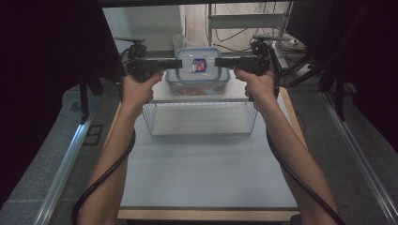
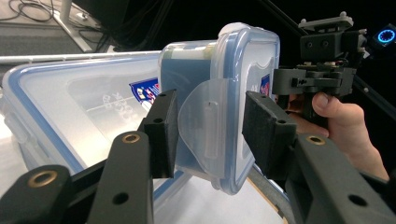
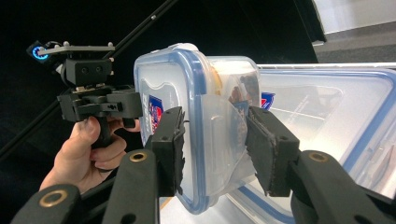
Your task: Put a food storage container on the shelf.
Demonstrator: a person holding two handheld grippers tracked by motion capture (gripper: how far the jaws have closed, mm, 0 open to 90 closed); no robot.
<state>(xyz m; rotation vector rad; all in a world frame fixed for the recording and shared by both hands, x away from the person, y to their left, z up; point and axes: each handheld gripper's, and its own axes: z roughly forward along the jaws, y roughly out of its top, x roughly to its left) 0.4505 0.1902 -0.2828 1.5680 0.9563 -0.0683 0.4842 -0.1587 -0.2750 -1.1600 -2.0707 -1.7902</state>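
A small clear box with a blue-rimmed lid and a blue-and-red label (image 1: pixel 199 63) hangs between my two grippers, just above a larger clear box (image 1: pixel 197 88). My left gripper (image 1: pixel 174 63) is shut on its left end and my right gripper (image 1: pixel 219 62) on its right end. In the left gripper view the pads clamp the small box (image 2: pixel 233 93) across the lid's side flap, one pad on the lid and one on the body. The right gripper view shows the same hold on the small box (image 3: pixel 201 102), with something dark inside it.
The larger box (image 2: pixel 70 107) stands on a white wire shelf (image 1: pixel 199 117) at the far end of the pale table (image 1: pixel 206 178); orange contents show through its wall. Dark curtains flank the table, and metal frames and cables stand behind it.
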